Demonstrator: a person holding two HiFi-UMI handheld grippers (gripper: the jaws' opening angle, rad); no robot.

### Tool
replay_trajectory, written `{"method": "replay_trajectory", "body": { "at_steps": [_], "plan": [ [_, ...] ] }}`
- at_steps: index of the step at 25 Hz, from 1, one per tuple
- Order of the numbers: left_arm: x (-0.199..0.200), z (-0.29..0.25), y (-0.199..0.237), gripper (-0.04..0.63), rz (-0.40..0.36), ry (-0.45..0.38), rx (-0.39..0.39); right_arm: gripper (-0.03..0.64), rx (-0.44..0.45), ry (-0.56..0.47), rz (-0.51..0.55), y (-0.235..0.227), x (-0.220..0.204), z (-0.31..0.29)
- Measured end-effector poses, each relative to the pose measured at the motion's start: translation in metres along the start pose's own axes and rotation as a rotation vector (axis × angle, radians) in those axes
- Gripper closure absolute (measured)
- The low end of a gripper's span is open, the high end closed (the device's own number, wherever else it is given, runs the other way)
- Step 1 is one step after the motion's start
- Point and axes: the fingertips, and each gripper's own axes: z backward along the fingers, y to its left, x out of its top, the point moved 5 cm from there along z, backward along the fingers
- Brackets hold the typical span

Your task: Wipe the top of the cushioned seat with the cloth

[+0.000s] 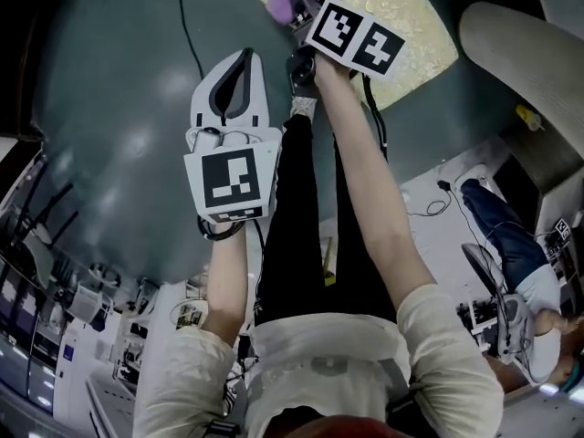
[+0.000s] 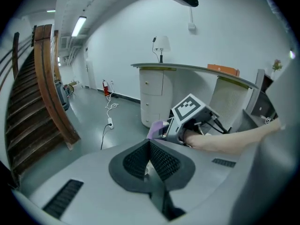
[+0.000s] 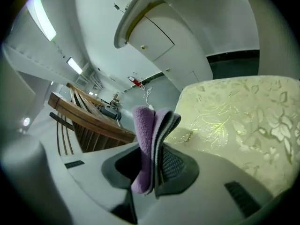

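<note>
Cloth [image 3: 142, 125] pinched in right tongs [image 3: 153, 142]; seat [image 3: 243, 111] partly cut off.

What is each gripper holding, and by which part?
Right gripper: folded purple fleece cloth, pinched at one end between the fingers. Left gripper: nothing, shut.

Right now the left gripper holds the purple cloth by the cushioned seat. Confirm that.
Not the left: the right gripper holds the purple cloth by the cushioned seat, as the right gripper view shows. The left gripper is shut and empty.
</note>
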Motion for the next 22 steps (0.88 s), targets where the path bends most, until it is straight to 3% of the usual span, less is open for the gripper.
{"method": "replay_trajectory", "body": {
  "at_steps": [10, 22],
  "plan": [
    [-0.006, 0.000, 0.028, 0.603, 0.028, -0.008, 0.027, 0.528, -0.091, 0.036, -0.008, -0.008, 0.002, -0.052],
    [0.009, -0.012, 0.018, 0.603, -0.011, -0.007, -0.030, 0.528, -0.159, 0.022, 0.026, -0.035, -0.017, -0.002]
  ]
}}
